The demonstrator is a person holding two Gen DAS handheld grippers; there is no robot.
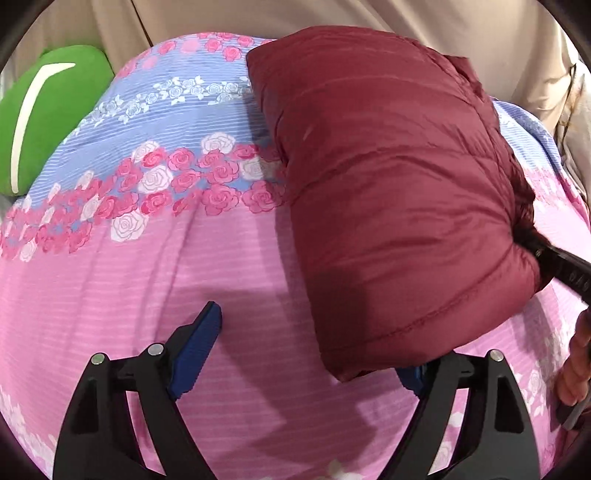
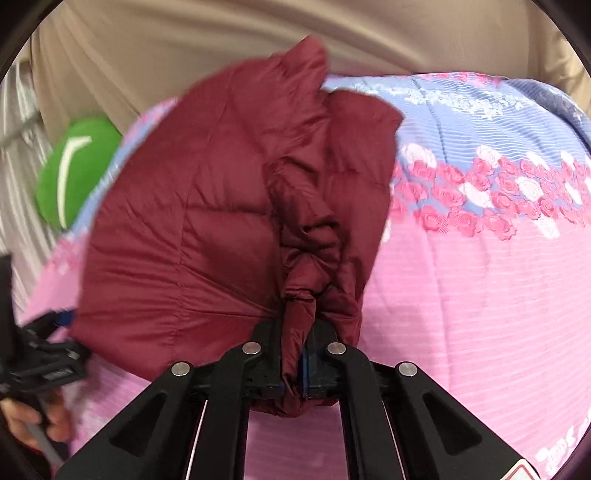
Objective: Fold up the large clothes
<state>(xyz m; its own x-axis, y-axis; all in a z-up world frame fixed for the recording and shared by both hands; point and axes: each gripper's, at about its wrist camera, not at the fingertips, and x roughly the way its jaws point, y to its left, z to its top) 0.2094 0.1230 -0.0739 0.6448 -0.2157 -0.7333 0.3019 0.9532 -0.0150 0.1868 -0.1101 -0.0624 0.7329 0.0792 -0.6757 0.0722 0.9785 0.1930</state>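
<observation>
A dark red padded jacket (image 1: 391, 177) lies bundled on a pink and blue floral bedspread (image 1: 155, 266). My left gripper (image 1: 310, 354) is open; its left finger (image 1: 201, 343) shows and its right finger is partly hidden under the jacket's near corner. In the right wrist view my right gripper (image 2: 299, 354) is shut on a bunched fold of the jacket (image 2: 207, 221), which fans out ahead of it. The right gripper's black body (image 1: 565, 266) shows at the jacket's right edge in the left wrist view. The left gripper (image 2: 48, 350) shows at the lower left of the right wrist view.
A green cushion (image 1: 48, 122) with a white stripe lies at the bed's far left; it also shows in the right wrist view (image 2: 74, 173). Beige curtains (image 1: 332, 18) hang behind the bed. The bedspread (image 2: 480, 295) stretches to the right of the jacket.
</observation>
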